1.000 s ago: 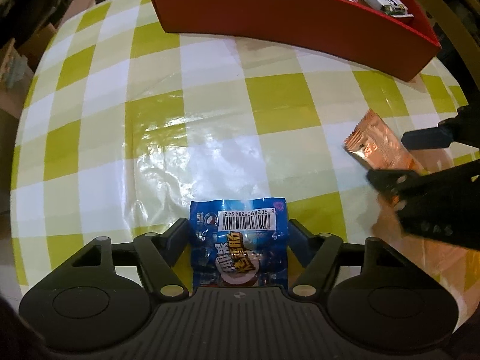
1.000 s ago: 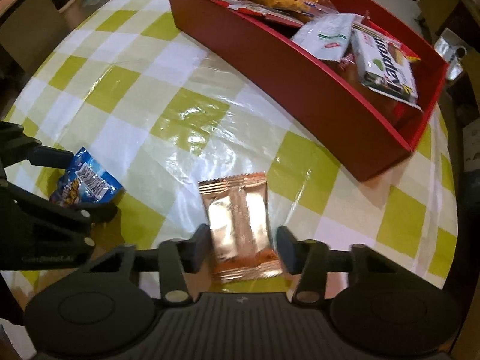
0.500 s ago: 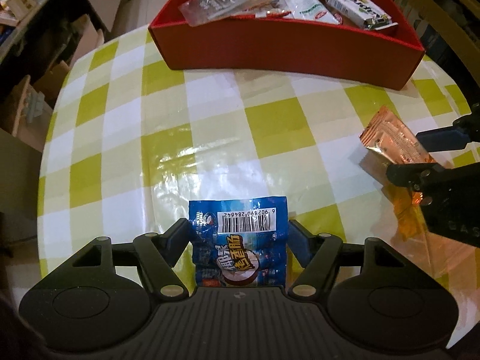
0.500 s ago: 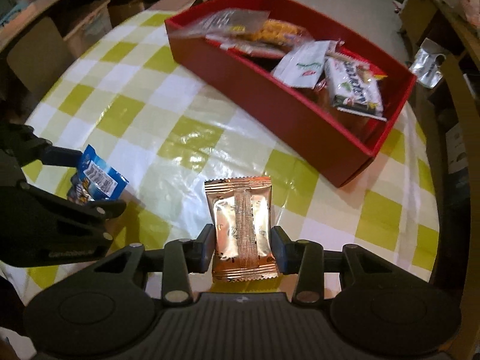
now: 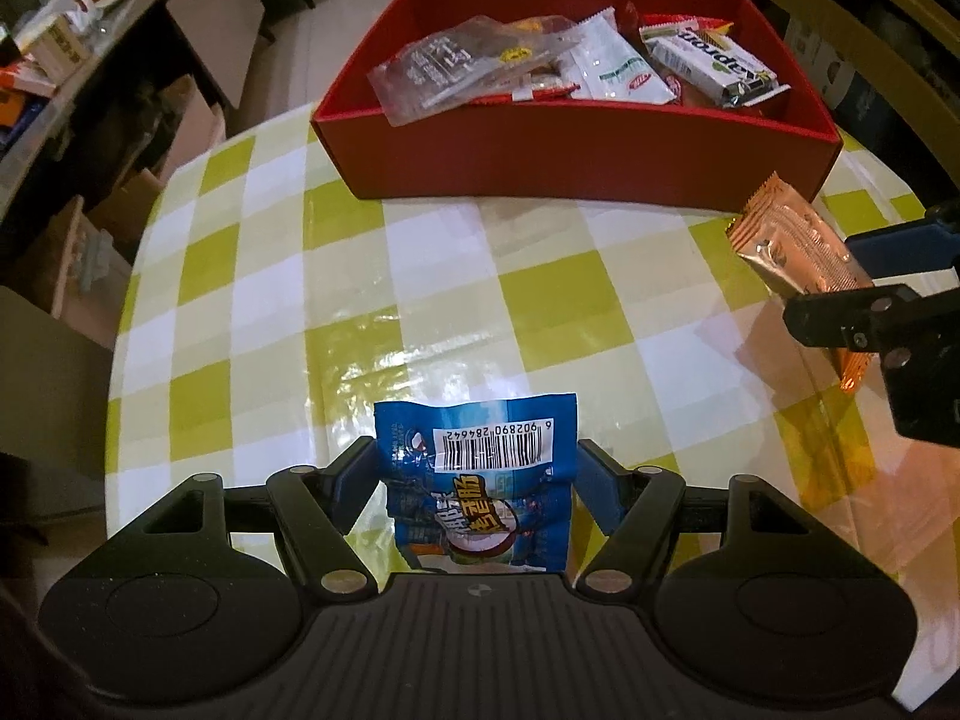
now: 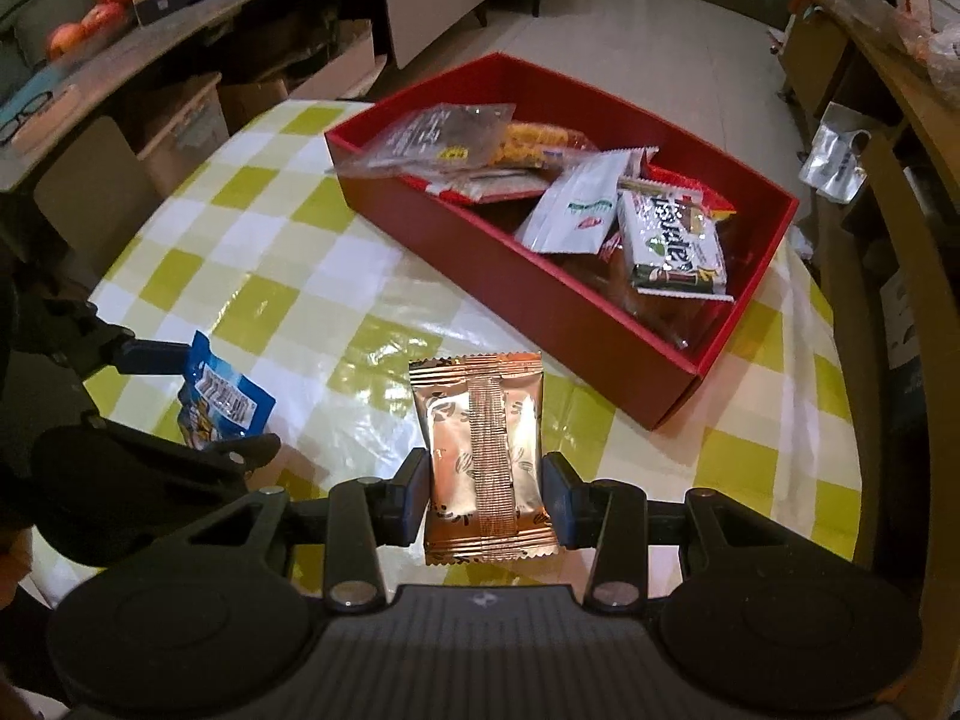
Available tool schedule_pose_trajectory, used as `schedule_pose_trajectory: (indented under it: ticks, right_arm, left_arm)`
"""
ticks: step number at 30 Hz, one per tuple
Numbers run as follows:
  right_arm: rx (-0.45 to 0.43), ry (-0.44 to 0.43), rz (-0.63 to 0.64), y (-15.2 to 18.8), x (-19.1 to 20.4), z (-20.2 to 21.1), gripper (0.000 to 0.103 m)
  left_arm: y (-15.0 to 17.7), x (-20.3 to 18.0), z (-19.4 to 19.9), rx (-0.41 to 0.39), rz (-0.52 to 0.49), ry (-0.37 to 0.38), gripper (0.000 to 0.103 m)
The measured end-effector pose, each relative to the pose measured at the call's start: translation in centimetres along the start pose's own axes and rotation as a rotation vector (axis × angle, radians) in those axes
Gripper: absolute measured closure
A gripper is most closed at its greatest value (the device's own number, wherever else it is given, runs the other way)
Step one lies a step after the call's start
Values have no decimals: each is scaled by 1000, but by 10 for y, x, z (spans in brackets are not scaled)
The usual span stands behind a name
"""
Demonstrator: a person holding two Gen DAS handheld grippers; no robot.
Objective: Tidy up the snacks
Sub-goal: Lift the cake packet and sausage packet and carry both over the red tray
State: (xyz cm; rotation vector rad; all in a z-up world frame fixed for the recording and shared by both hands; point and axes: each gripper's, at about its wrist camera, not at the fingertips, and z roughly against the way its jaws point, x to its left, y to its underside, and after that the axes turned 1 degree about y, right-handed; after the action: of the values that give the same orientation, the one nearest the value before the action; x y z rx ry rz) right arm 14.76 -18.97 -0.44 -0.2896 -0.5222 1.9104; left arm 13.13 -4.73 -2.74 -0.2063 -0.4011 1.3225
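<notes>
My left gripper (image 5: 477,468) is shut on a blue snack packet (image 5: 480,492) and holds it above the checked tablecloth; the packet also shows in the right wrist view (image 6: 222,402). My right gripper (image 6: 486,480) is shut on a copper foil packet (image 6: 483,450), held above the table; it also shows at the right of the left wrist view (image 5: 798,252). A red box (image 5: 576,150) at the far side of the table holds several snack packets; it also shows in the right wrist view (image 6: 600,324).
The round table (image 5: 252,276) has a yellow and white checked cover. Cardboard boxes (image 5: 72,252) and a cluttered shelf (image 5: 54,60) stand to the left beyond the table edge. A wooden chair (image 6: 888,180) stands at the right.
Both grippers have risen from the table with their packets held. The red box now shows farther away and its contents are in full view.
</notes>
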Motion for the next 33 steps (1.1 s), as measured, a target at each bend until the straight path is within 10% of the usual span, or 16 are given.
schedule_pose_trajectory:
  ticks: [33]
  right_arm:
    - [-149,-19,-61,-31,-21,33,55]
  left_arm:
    - [-41,7,33,-166,46,-45,27]
